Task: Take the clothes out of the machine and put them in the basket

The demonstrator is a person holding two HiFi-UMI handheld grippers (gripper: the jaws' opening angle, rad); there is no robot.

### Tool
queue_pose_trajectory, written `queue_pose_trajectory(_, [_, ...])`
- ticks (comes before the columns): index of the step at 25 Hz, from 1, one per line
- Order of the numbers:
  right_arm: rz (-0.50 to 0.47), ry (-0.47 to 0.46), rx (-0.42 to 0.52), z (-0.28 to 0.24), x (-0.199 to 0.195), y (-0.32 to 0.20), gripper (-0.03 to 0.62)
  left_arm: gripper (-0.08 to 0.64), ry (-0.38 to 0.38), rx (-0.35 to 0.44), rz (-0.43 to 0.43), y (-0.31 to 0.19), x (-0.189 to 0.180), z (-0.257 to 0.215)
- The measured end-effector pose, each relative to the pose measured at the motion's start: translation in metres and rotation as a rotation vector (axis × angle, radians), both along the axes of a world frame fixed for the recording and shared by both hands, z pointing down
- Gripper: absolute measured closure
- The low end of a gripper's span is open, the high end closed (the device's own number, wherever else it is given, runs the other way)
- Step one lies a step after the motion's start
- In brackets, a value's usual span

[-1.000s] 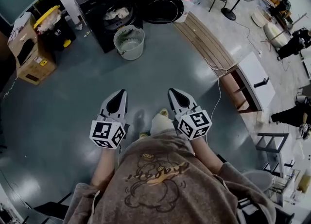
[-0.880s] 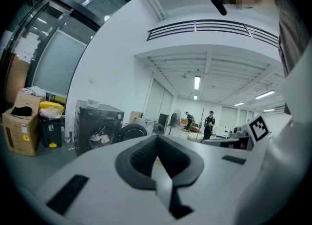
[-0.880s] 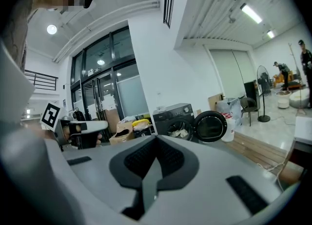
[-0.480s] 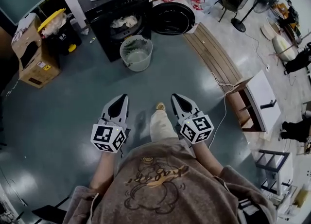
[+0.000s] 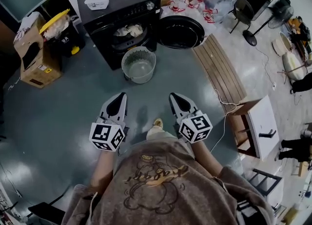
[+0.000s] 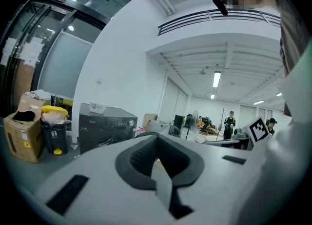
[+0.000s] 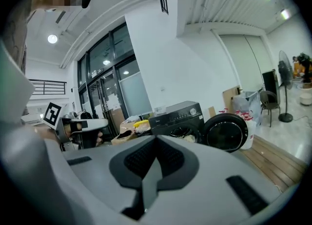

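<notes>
A black washing machine (image 5: pixel 122 19) stands at the far wall with its round door (image 5: pixel 181 31) swung open to the right. Pale clothes (image 5: pixel 127 30) lie in the drum. A round mesh basket (image 5: pixel 139 64) sits on the floor just in front of the drum and looks empty. My left gripper (image 5: pixel 121 95) and right gripper (image 5: pixel 173 96) are held side by side at waist height, well short of the basket, both shut with nothing in them. The machine (image 6: pixel 107 126) shows ahead in the left gripper view. In the right gripper view the machine (image 7: pixel 178 119) and its door (image 7: pixel 225 132) lie beyond the shut jaws.
A cardboard box (image 5: pixel 34 53) and a yellow-lidded bin (image 5: pixel 61 26) stand left of the machine. A white tray (image 5: pixel 96 0) lies on its top. Wooden planks (image 5: pixel 219 70), a cable and a white cabinet (image 5: pixel 261 126) are on the right. Grey floor lies between me and the basket.
The person has walked toward the machine: it and the basket now sit lower and nearer in the head view. Both grippers kept their pose and stayed shut.
</notes>
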State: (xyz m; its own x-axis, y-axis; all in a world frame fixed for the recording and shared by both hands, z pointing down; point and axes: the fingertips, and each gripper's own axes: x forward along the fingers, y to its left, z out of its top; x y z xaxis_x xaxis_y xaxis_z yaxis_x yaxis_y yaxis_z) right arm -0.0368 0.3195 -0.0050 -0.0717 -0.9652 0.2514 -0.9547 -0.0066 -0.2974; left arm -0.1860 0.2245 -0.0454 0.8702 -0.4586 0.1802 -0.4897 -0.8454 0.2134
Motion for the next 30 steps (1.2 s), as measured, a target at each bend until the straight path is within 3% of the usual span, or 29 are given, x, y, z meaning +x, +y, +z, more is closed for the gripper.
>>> queue_pose_trajectory(8, [-0.049, -0.006, -0.015, 0.008, 0.062, -0.065, 0.595, 0.554, 0.018, 0.003, -0.053, -0.062, 0.054, 0.002])
queue_pose_trajectory(17, [-0.137, -0.004, -0.033, 0.02, 0.077, -0.157, 0.595, 0.554, 0.022, -0.018, -0.116, -0.149, 0.083, 0.02])
queue_pose_trajectory(23, [-0.159, 0.016, -0.038, 0.025, 0.106, -0.239, 0.595, 0.554, 0.038, -0.023, -0.102, -0.228, 0.125, 0.031])
queue_pose_trajectory(30, [-0.221, 0.009, -0.079, 0.05, 0.122, -0.359, 0.595, 0.554, 0.005, -0.048, -0.079, -0.325, 0.159, 0.059])
